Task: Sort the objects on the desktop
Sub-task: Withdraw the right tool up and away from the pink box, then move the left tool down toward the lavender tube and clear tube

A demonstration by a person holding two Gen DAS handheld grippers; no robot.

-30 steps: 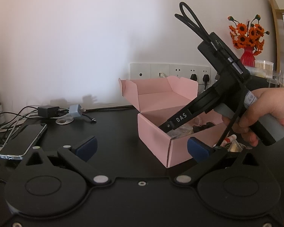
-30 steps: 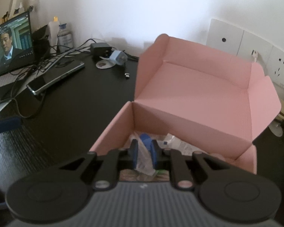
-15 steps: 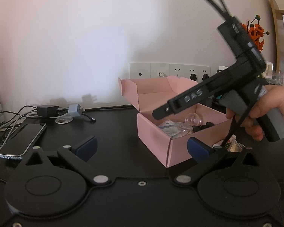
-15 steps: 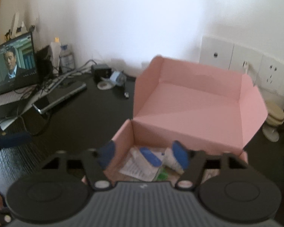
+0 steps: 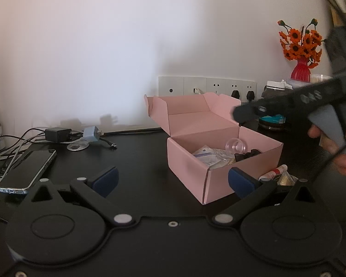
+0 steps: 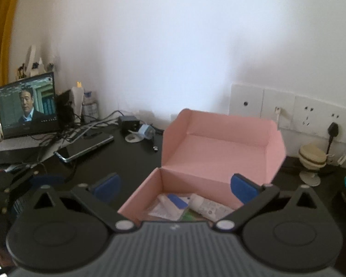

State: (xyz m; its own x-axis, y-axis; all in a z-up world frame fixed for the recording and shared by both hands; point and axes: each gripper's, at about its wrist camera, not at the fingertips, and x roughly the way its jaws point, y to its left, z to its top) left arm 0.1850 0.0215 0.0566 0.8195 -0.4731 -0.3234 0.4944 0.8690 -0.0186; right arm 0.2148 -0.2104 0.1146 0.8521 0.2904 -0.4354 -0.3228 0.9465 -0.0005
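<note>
Right tool (image 6: 174,185) opening, empty, above pink box (image 6: 138,198); left tool (image 5: 173,180) spread, empty.

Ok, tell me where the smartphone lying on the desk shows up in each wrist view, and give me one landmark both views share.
Left wrist view: the smartphone lies at the left edge, on the black desk, below the tangle of cables.
Right wrist view: the smartphone lies left of centre, between the laptop and the pink box.
Shared landmark: the open pink box, with the wall sockets behind it.
</note>
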